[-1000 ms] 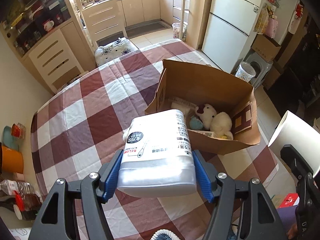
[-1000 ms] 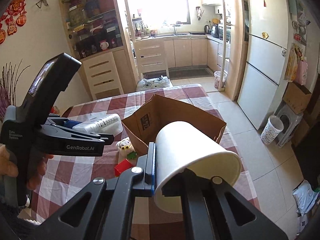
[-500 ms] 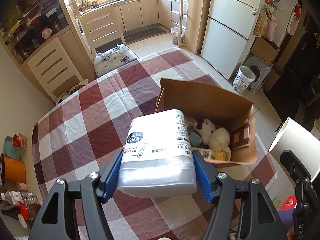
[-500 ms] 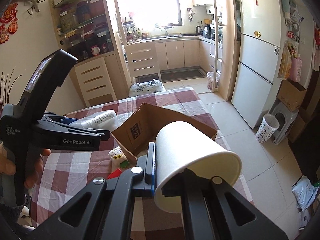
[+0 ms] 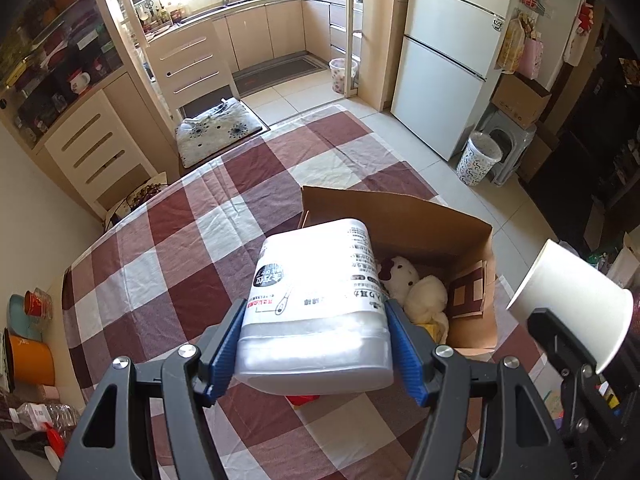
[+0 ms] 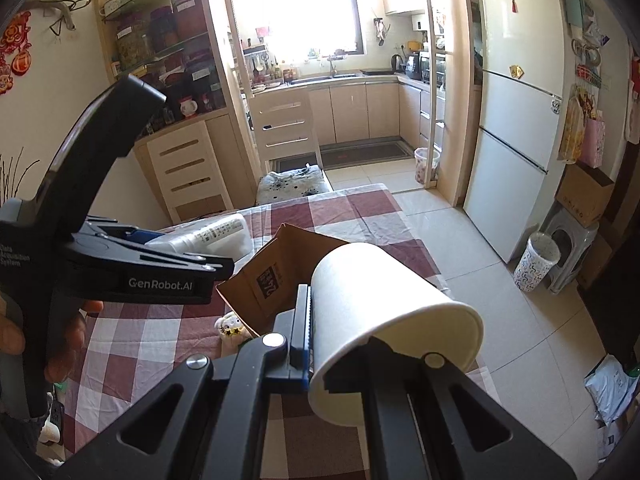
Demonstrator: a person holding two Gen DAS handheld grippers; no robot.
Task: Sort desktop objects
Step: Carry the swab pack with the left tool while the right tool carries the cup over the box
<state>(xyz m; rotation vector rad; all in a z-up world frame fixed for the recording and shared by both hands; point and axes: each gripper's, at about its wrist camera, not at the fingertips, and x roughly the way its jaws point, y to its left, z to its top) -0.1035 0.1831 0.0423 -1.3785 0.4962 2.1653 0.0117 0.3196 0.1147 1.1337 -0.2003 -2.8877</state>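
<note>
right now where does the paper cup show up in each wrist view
Left wrist: the paper cup is at the far right edge, pinched by the right gripper, right of the cardboard box.
Right wrist: the cup fills the lower centre, one wall pinched between the fingers.
Shared landmark: the cardboard box.

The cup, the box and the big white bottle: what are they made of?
The cup looks like paper: matte white, thin wall, rolled rim. The box looks like plain brown cardboard: dull, with folded flaps. The bottle seems to be plastic: smooth and slightly shiny, with printed labelling and a cloudy see-through band near one end. That's a guess from looks alone.
</note>
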